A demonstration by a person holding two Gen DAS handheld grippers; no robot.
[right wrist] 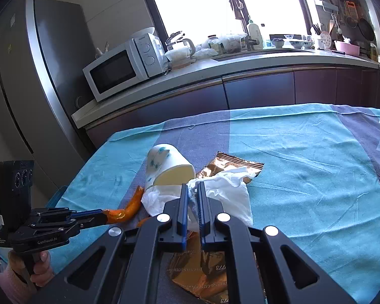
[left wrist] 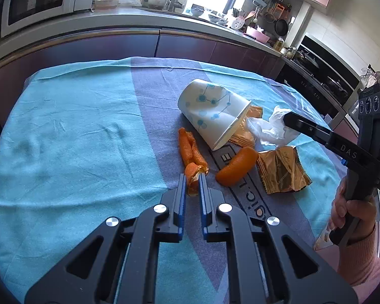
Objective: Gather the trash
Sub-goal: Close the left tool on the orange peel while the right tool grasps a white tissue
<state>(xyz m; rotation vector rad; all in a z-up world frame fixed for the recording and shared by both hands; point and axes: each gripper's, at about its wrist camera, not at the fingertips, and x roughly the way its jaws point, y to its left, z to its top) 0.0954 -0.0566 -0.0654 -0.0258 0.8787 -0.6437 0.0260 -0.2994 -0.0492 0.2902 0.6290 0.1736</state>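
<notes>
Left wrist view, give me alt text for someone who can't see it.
The left tongs pinch a strip of orange peel on a blue cloth, beside a tipped paper cup, gold wrappers and another peel piece. The right tongs grip a white tissue.

left of the left hand-held gripper [left wrist: 192, 177] the cloth-covered surface [left wrist: 71, 136] lies open; just ahead and to its right crowd orange peel [left wrist: 190, 149], a tipped paper cup [left wrist: 212, 111] and a gold wrapper [left wrist: 281, 169]; right of the right hand-held gripper [right wrist: 192, 190] the cloth is bare; tissue [right wrist: 228, 190] blocks straight ahead
</notes>
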